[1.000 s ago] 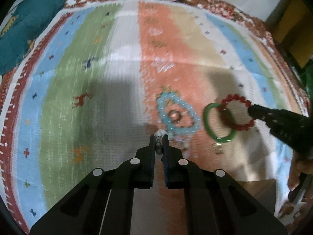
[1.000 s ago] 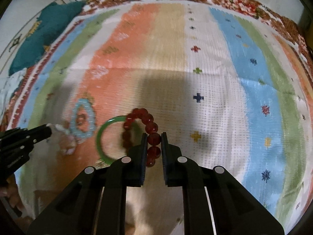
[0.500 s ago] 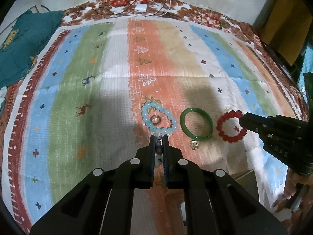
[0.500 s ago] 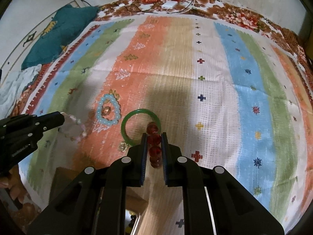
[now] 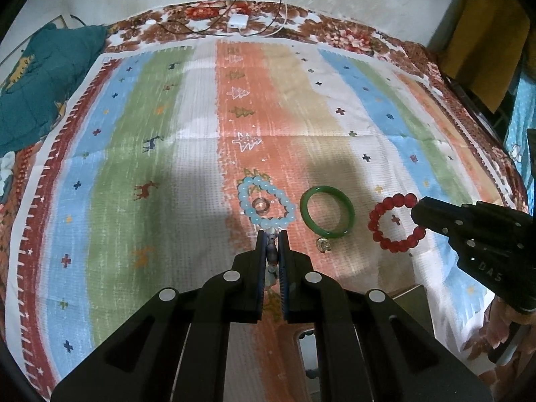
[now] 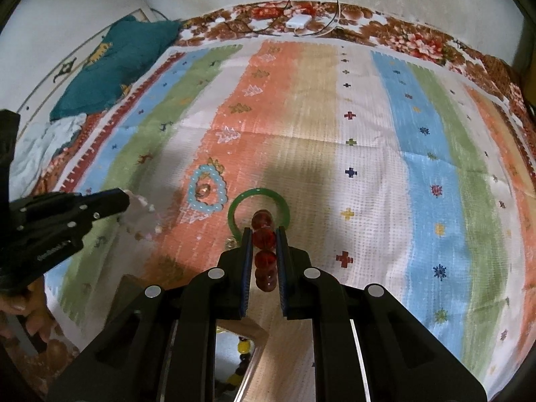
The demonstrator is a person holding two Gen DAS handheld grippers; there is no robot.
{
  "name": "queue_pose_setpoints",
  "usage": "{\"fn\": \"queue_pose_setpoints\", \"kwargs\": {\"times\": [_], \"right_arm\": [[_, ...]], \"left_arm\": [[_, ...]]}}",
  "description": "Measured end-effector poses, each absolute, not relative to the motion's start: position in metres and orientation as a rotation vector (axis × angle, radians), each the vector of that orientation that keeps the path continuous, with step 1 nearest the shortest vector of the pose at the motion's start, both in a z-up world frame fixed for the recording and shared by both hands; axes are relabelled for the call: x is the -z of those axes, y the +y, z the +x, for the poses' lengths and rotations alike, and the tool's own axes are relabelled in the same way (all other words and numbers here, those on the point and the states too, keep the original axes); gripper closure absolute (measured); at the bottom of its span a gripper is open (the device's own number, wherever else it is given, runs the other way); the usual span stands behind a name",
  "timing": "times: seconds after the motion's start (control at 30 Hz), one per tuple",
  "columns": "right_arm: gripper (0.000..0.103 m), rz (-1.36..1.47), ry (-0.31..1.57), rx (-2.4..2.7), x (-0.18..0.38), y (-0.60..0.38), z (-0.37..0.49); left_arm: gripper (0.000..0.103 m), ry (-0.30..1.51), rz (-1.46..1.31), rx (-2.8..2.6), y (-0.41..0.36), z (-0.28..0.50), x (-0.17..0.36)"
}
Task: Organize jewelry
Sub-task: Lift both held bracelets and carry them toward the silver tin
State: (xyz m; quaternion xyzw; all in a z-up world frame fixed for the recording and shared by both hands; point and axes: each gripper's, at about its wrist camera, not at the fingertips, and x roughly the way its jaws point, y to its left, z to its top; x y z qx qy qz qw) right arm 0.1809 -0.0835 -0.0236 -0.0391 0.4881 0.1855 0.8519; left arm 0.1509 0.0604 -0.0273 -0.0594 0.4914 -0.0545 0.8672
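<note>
1. A striped woven cloth (image 5: 174, 154) is covering a bed with a floral sheet (image 5: 338, 33); a teal blanket (image 5: 43, 77) is lying bunched at its far left edge.
2. The left hand-held gripper (image 5: 272, 244) is standing clamped together on a pale pink bead bracelet (image 6: 142, 216), which is hanging clear of the cloth.
3. The right hand-held gripper (image 6: 263, 234) is standing clamped on a red bead bracelet (image 5: 395, 221), held off the cloth, its loop dangling from the fingertips.
4. A green bangle (image 5: 326, 211) is lying flat on the orange stripe, between the two held bracelets in the left wrist view.
5. A light blue bead bracelet (image 5: 266, 206) is lying just left of the bangle, apart from it.
6. A small ring (image 5: 261, 205) is sitting inside the blue bracelet's loop.
7. A second small ring (image 5: 324, 245) is lying just beside the bangle's near rim; whether the two are touching cannot be told.
</note>
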Motion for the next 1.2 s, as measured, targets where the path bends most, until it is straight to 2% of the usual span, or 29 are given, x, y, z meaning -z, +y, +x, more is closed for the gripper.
{"fn": "queue_pose_setpoints", "kwargs": {"times": [1.2], "right_arm": [[0.089, -0.118, 0.88, -0.496, -0.026, -0.078, 0.111]], "left_arm": [[0.097, 0.896, -0.112, 0.208, 0.034, 0.093, -0.023]]}}
